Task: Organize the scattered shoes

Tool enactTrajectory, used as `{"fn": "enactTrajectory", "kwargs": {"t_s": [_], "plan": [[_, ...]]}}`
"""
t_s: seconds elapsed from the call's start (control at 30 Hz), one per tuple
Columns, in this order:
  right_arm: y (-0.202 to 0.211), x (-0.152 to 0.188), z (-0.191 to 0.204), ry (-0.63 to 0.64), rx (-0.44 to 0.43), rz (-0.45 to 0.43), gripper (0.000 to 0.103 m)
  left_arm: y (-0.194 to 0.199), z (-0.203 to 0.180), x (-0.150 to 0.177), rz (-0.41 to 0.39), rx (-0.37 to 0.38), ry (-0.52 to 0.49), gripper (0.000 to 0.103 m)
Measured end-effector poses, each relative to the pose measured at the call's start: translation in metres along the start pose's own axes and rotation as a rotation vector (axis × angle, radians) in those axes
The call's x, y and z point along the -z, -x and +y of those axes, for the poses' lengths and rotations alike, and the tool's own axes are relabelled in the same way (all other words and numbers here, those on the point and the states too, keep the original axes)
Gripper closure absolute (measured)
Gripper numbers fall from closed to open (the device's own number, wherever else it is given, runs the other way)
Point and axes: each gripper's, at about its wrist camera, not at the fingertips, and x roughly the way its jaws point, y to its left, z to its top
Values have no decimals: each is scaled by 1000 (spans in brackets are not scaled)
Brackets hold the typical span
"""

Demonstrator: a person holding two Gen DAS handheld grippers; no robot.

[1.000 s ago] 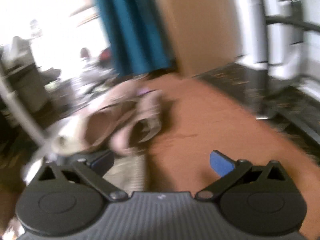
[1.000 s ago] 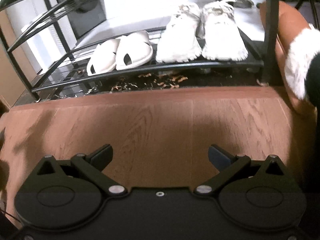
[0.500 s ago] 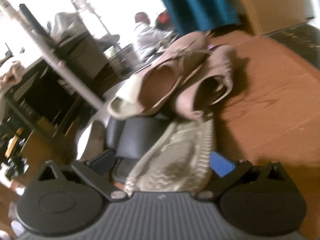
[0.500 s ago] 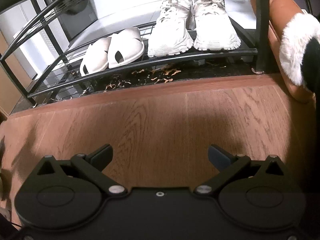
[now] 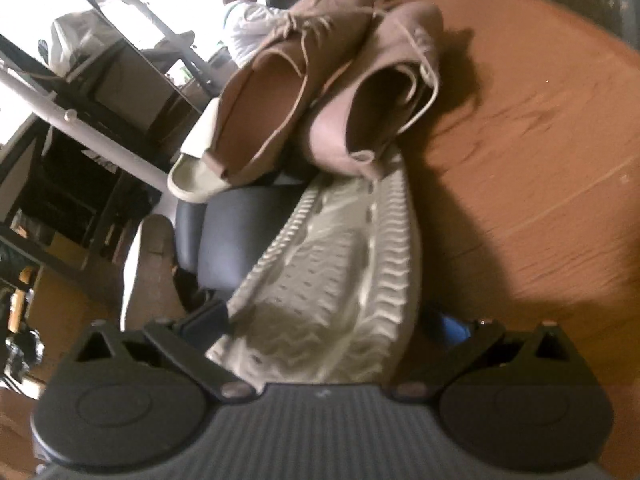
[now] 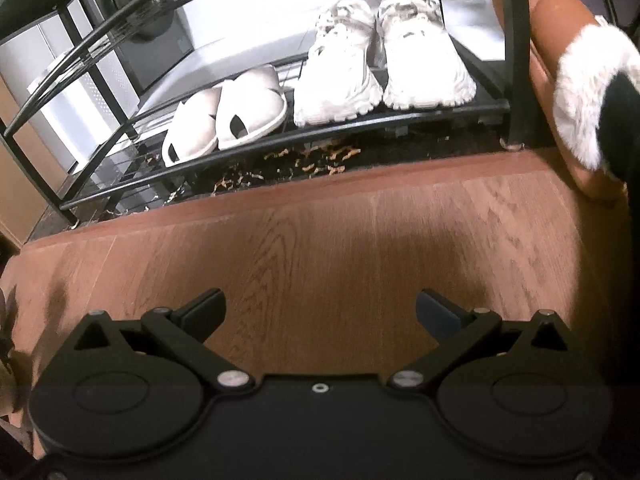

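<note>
The left gripper (image 5: 326,322) stands wide, an overturned pale shoe sole (image 5: 340,280) between its fingers, hiding the right fingertip; contact is unclear. Tan shoes (image 5: 320,88) lie beyond. The right gripper (image 6: 320,310) gapes empty over the wooden floor (image 6: 320,232) before the shoe rack (image 6: 280,136).

Your left gripper (image 5: 324,320) shows black linkages, silver pivot screws, blue pads. Your right gripper (image 6: 318,308) matches it, a ribbed grey body behind the left.

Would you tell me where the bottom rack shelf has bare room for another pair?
Left of the white slippers the shelf is bare. To their right, white sneakers crowd it up to the post.
</note>
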Motion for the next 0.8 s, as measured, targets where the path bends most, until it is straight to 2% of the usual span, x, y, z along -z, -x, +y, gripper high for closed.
{"fn": "enactTrajectory", "kwargs": {"t_s": [0.07,0.17,0.23,0.27,0.47,0.57,0.63,0.67,0.7,0.77,0.8], "plan": [[-1,0,0,-2,3,0,0,-3,-2,1,-12,-6,-35,1],[-3,-1,-1,-18,9,7,0,-2,1,2,-16,23,-22,9],[-3,-2,0,-21,9,-3,0,5,2,3,-28,57,-9,23],[-3,-2,0,-21,7,-7,0,7,3,3,-30,72,6,23],[-2,-3,0,-22,6,-17,0,22,22,5,-26,232,142,27],[-1,-4,-1,-32,5,-25,0,47,30,9,-47,351,184,29],[0,-5,-2,-38,8,-32,0,76,37,18,-130,509,212,30],[0,-5,-3,-44,11,-34,0,90,38,25,-182,545,192,30],[0,-5,-4,-52,15,-35,0,118,34,42,-297,588,132,31],[1,-6,-7,-72,22,-36,0,144,27,63,-411,643,48,41],[1,-6,-8,-82,29,-39,0,163,20,85,-485,728,-20,49]]}}
